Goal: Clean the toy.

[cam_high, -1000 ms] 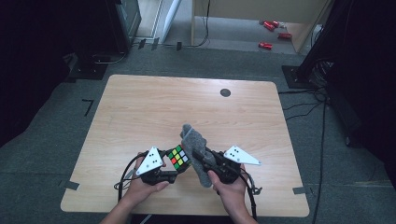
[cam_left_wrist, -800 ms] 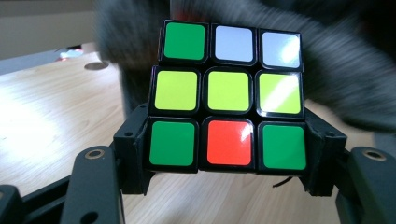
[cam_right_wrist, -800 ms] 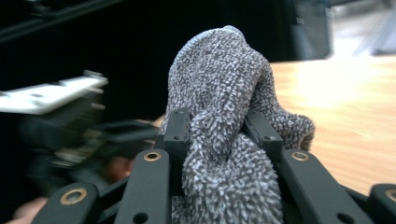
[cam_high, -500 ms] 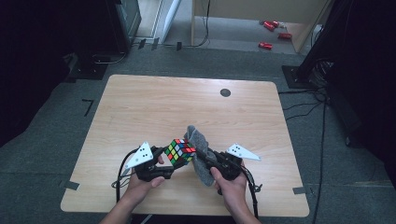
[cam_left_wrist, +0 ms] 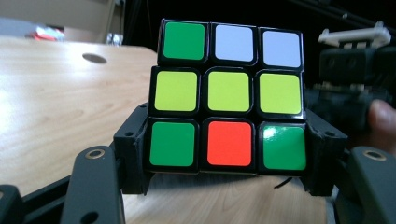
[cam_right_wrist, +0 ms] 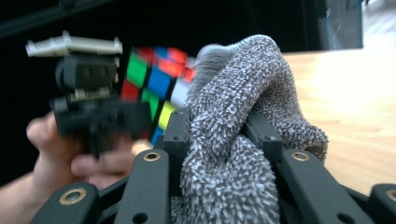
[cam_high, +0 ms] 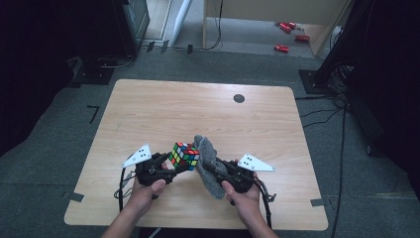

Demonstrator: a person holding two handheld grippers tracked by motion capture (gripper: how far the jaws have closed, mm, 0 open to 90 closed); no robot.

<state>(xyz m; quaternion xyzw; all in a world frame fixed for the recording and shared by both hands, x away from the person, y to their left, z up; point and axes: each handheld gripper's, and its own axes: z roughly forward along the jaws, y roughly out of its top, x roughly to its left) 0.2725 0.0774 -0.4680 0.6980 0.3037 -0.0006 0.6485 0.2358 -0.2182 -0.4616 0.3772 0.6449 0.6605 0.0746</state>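
While the cube (cam_high: 184,155) sits up off the table (cam_high: 148,109), near the front edge and a bit left of the middle, the grey cloth (cam_high: 208,163) is pressed against its right side. The cube looks hard and light, with smooth shiny stickers, so it may slip or twist if it is held only by a corner. Flat sides are the best place to hold it, and that is how the left gripper (cam_left_wrist: 229,163) has it: its 2 jaws are spread about as wide as the cube and squeeze the bottom row from both sides. The cloth looks soft, fuzzy and floppy, so it bends around things and is easy to pinch anywhere. The right gripper (cam_right_wrist: 219,140) has its 2 jaws close together with a thick fold of cloth bunched between them.
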